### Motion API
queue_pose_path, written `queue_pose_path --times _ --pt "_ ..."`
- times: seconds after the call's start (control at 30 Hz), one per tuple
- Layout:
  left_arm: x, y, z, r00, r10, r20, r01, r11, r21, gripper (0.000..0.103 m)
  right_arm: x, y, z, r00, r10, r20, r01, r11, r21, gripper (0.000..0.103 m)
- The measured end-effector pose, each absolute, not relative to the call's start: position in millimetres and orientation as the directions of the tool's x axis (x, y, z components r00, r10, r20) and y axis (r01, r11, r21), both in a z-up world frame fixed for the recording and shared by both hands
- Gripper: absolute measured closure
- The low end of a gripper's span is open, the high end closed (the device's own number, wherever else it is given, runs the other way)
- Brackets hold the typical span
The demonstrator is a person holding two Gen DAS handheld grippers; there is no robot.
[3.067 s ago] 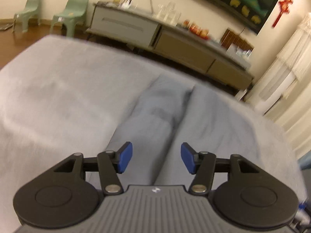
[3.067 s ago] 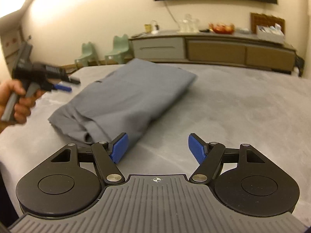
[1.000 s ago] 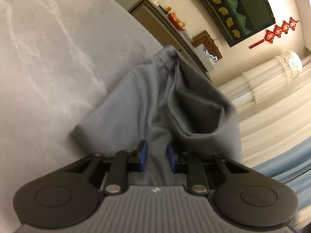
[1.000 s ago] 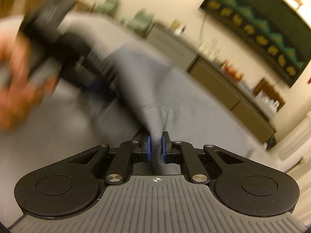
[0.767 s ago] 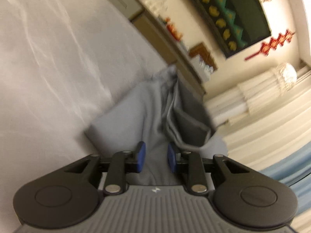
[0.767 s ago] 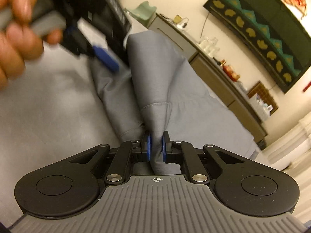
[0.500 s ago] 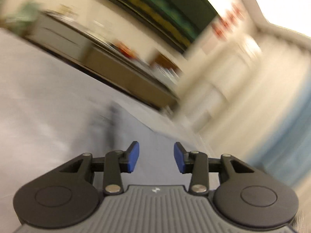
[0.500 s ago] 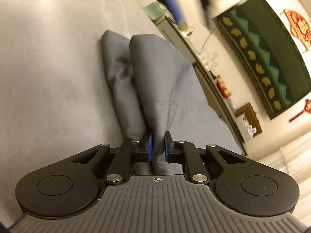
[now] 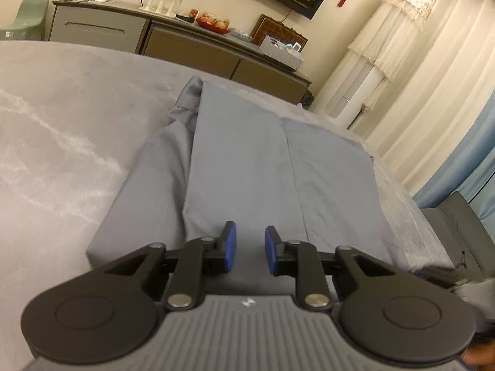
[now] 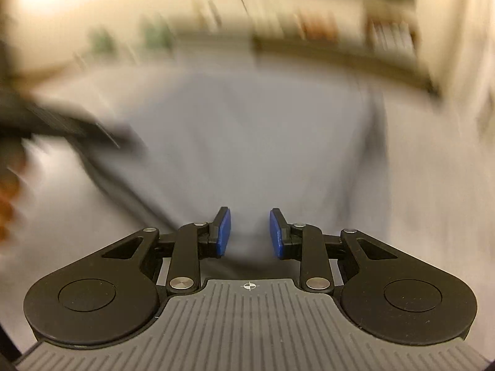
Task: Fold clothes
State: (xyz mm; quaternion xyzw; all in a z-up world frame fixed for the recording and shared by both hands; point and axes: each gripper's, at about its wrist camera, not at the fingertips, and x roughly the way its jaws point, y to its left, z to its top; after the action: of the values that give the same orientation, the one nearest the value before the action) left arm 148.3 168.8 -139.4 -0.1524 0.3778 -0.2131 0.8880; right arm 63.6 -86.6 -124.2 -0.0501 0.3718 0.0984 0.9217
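The left view is sharp: the gray clothes [image 9: 247, 160] lie folded flat on the gray table [image 9: 55, 130], w/ 2 flaps meeting at a seam. The left gripper [image 9: 250, 252] hangs over the near edge; its jaws have just been closing but there is a gap, nothing pinched. A cabinet [image 9: 161, 40] stands behind. The right view is blurry. The right gripper [image 10: 250, 232] has just been opening, a narrow gap, cloth under it, not squeezed. Only here do you see a hand [image 10: 9, 191] at the left edge.

Grey-blue garment [image 9: 247, 167] lies folded flat on the grey bed [image 9: 62, 123].
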Motion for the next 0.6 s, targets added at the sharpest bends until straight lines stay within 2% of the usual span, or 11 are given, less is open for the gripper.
queue_pose_path --times 0.17,0.33,0.37,0.4,0.5,0.6 --pt "153.5 172.3 -140.0 0.614 -0.513 -0.6 0.266 0.85 -0.455 0.096 62.8 -103.6 -119.3 0.678 0.173 -0.715 -0.201 0.979 0.047 0.069" --pt "156.9 168.5 -137.8 0.613 -0.501 -0.611 0.282 0.861 -0.424 0.096 95.3 -99.2 -60.6 0.768 0.157 -0.62 -0.219 0.975 -0.025 0.068" --pt "157.2 167.9 -137.2 0.612 -0.499 -0.614 0.282 0.863 -0.42 0.096 107.9 -94.2 -51.7 0.786 0.157 -0.597 -0.239 0.969 -0.059 0.063" --pt "157.9 167.3 -136.8 0.611 -0.496 -0.617 0.281 0.864 -0.417 0.096 122.2 -89.5 -46.1 0.8 0.154 -0.58 -0.255 0.962 -0.096 0.054" --pt "160.2 167.9 -137.8 0.609 -0.498 -0.618 0.281 0.863 -0.419 0.096 176.6 -85.0 -55.1 0.813 0.112 -0.572 -0.261 0.947 -0.186 0.054" --pt "162.7 168.4 -138.9 0.606 -0.503 -0.617 0.278 0.86 -0.428 0.096 223.2 -104.3 -84.5 0.779 0.057 -0.624 -0.203 0.965 -0.165 0.055"
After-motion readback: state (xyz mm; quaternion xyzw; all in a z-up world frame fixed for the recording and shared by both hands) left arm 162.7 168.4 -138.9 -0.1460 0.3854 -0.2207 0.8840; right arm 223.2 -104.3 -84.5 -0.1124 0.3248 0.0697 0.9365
